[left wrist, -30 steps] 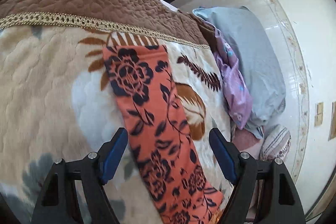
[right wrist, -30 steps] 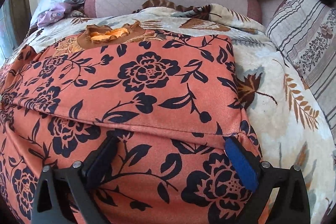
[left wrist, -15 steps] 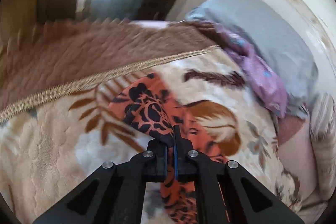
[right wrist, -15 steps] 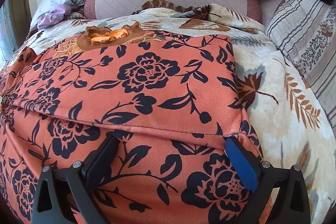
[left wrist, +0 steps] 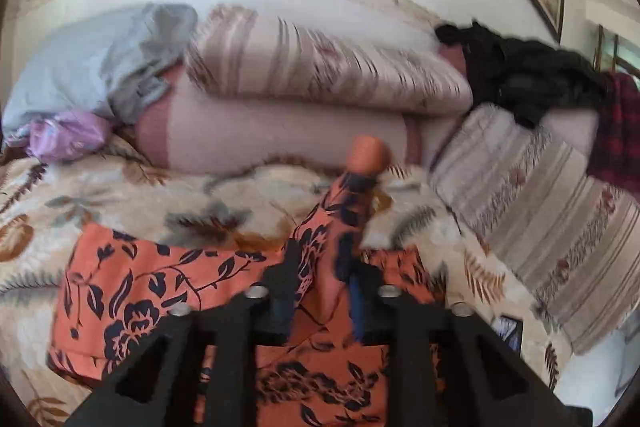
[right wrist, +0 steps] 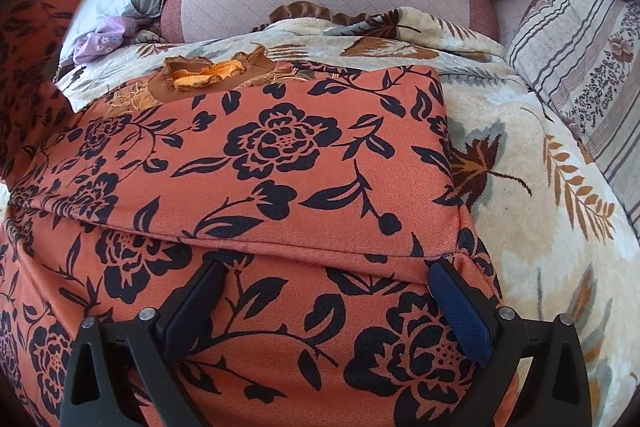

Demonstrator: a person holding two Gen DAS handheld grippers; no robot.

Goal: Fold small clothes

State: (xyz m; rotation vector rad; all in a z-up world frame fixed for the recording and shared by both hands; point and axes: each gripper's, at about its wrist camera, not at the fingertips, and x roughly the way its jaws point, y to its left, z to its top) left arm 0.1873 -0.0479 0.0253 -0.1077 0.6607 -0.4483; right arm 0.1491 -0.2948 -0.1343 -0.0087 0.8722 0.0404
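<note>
Since the earlier frame, the left wrist view has swung from the brown-edged blanket side to face the pillows, and the left gripper (left wrist: pixel 320 279) now carries a strip of the orange flowered garment (left wrist: pixel 160 291) over the rest of it. Its jaws have just been opening after a full clamp; the strip stands up between them, and blur hides whether the pads press on it, so the grip cannot be told. The strip's end curls over at the top, in front of the pink bolster (left wrist: pixel 280 131). The garment lies on the leaf-print blanket (left wrist: pixel 120 195), in front of the striped pillows (left wrist: pixel 320 67).

Right wrist view: unchanged. The right gripper (right wrist: pixel 324 311) has its jaws spread wide, lying on the near layer of the garment (right wrist: pixel 300 155) just below a folded edge, pinching nothing. A brown ruffled collar (right wrist: pixel 200 73) shows at the garment's far end. At the left edge a blurred orange flap hangs in the air, presumably the lifted strip.

Handling, judged: the cloth is thin, light and limp, with a smooth, possibly slippery face. It droops and curls where unsupported. Best hold is at a hem or corner, pinching all layers, with the other gripper pinning the fold.

Containers: none visible; folded pieces have only the blanket to rest on.
</note>
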